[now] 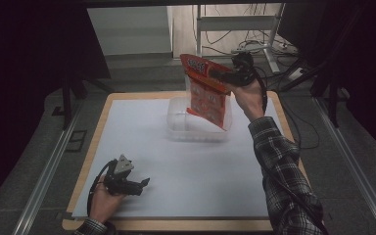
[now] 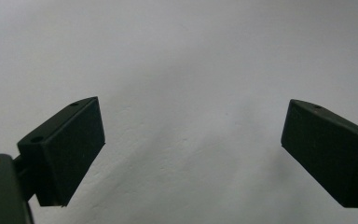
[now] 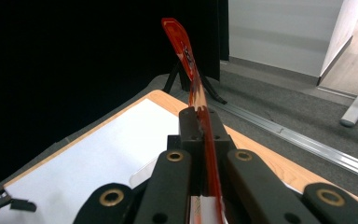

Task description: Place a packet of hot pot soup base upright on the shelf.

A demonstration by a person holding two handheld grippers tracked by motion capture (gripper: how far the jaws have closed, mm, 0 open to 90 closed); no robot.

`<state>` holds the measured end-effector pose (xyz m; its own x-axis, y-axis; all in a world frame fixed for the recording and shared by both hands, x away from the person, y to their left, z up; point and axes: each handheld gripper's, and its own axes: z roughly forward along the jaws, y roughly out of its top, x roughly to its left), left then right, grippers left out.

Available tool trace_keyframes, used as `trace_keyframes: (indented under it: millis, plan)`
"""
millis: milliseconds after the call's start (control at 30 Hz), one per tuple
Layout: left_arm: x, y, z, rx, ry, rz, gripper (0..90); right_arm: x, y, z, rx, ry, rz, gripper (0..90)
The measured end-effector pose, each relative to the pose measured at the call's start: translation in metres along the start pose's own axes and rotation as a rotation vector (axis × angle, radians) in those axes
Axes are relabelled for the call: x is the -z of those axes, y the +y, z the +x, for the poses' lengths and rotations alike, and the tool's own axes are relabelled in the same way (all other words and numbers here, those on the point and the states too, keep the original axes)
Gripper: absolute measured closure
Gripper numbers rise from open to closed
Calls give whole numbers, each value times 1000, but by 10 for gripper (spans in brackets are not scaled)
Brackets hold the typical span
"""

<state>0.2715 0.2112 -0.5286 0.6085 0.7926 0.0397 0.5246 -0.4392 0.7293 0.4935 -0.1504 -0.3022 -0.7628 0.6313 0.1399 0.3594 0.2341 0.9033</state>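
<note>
Wooden-edged bench (image 1: 103,122) with white top on grey floor (image 1: 142,73); black curtains (image 1: 29,44) at left, pale wall (image 1: 127,27) and metal rack (image 1: 237,24) behind.

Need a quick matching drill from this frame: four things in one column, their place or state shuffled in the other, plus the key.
Things:
1. left hand-held gripper
2. right hand-held gripper
3. red snack packet
4. clear plastic container

States:
A. hangs in the air, lower end over the container
B. jaws wide apart, nothing between them, low over the white sheet
C. stands on the white sheet toward the table's far side
D. clamped shut on the packet's upper part

Pairs: 1-B, 2-D, 3-A, 4-C
</note>
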Motion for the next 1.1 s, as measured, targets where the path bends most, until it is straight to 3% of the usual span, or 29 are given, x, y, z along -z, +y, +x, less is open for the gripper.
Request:
trace_keyframes:
  millis: [300, 433, 467, 533, 733, 1100]
  plan:
    - [0, 0, 0, -4, -1, 4, 59, -25, -26, -16, -39, -19, 14, 893]
    - [0, 0, 0, -6, -1, 5, 60, -21, -34, -22, -68, -21, -14, 892]
    - [-1, 0, -1, -8, 2, 7, 60, -16, -38, -26, -52, -69, -11, 890]
    - [-1, 0, -1, -12, 3, 10, 60, -12, -42, -30, -45, -98, -1, 889]
    - [-2, 1, -2, -17, 8, 19, 60, -1, -52, -45, -70, -140, 10, 887]
    - [-3, 0, -2, -19, 12, 22, 61, -2, -62, -57, -50, -218, 46, 887]
